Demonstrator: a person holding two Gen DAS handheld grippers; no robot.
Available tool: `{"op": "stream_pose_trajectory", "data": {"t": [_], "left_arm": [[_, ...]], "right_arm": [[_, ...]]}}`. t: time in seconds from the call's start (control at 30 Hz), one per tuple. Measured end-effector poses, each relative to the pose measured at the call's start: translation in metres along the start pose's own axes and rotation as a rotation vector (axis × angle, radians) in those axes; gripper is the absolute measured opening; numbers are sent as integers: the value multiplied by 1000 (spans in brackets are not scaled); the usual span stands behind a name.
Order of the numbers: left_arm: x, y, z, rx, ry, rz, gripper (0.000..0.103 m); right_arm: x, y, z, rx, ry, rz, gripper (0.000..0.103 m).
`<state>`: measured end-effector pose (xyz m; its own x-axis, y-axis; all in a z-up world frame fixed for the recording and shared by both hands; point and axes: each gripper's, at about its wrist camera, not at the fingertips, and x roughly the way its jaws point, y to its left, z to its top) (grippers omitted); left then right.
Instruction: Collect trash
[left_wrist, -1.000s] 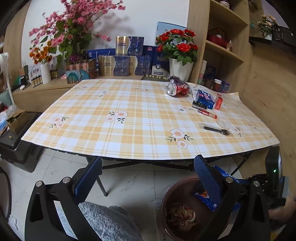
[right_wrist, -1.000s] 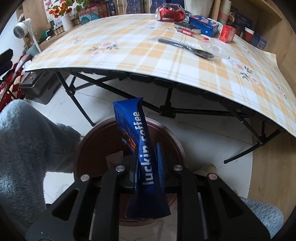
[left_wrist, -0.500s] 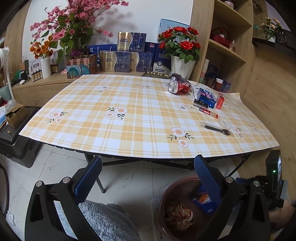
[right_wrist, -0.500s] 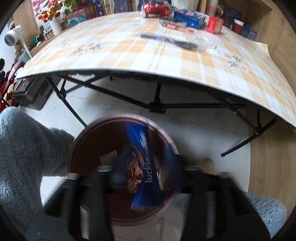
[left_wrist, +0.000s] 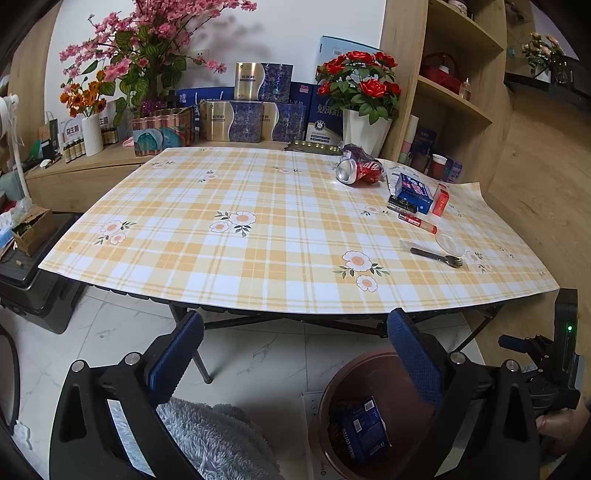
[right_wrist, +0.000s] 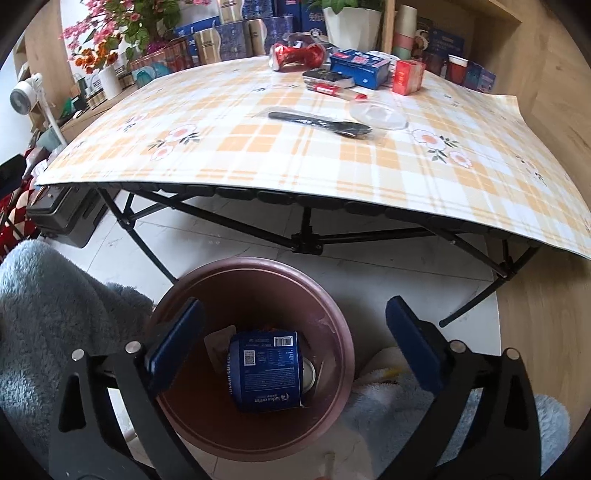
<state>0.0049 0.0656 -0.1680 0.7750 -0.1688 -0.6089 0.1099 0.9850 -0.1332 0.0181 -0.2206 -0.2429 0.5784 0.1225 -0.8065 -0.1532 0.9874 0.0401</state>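
A brown trash bin (right_wrist: 255, 269) stands on the floor in front of the table; it also shows in the left wrist view (left_wrist: 354, 369). A blue coffee packet (right_wrist: 266, 369) lies inside it, also seen from the left (left_wrist: 364, 428). My right gripper (right_wrist: 295, 336) is open and empty just above the bin. My left gripper (left_wrist: 295, 347) is open and empty, held low in front of the table. On the checked tablecloth (left_wrist: 258, 229) lie a crushed red can (left_wrist: 358, 171), a blue box (left_wrist: 412, 190), a small red box (left_wrist: 441, 199), a red tube (left_wrist: 417, 223), a black fork (left_wrist: 437, 256) and a clear lid (left_wrist: 450, 243).
A white pot of red roses (left_wrist: 364, 129) and gift boxes (left_wrist: 247, 110) stand behind the table. Wooden shelves (left_wrist: 450, 92) rise at the right. A black case (left_wrist: 29, 291) sits on the floor at the left. Grey fleece (right_wrist: 48, 314) lies beside the bin.
My right gripper opened and let go of the blue coffee packet, which dropped into the bin and lies flat there. The left gripper stayed almost still.
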Motion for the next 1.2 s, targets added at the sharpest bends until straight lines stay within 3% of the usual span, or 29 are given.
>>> {"op": "stream_pose_trajectory", "data": {"t": [0.4, 0.57, 0.87, 0.93, 1.0, 1.2], "left_arm": [[1, -1, 0, 2, 4, 5, 97], [8, 2, -2, 11, 44, 8, 97], [25, -18, 31, 26, 67, -145, 97], [38, -34, 43, 65, 82, -173, 97], [49, -50, 51, 110, 91, -194, 97], [98, -111, 64, 376, 138, -263, 97]], "right_arm": [[-15, -21, 8, 115, -45, 30, 97], [-34, -40, 21, 165, -112, 32, 97], [-53, -71, 51, 146, -178, 41, 97], [-49, -76, 60, 134, -146, 65, 97], [-44, -79, 68, 122, -115, 23, 97], [-35, -94, 80, 95, -103, -30, 97]]}}
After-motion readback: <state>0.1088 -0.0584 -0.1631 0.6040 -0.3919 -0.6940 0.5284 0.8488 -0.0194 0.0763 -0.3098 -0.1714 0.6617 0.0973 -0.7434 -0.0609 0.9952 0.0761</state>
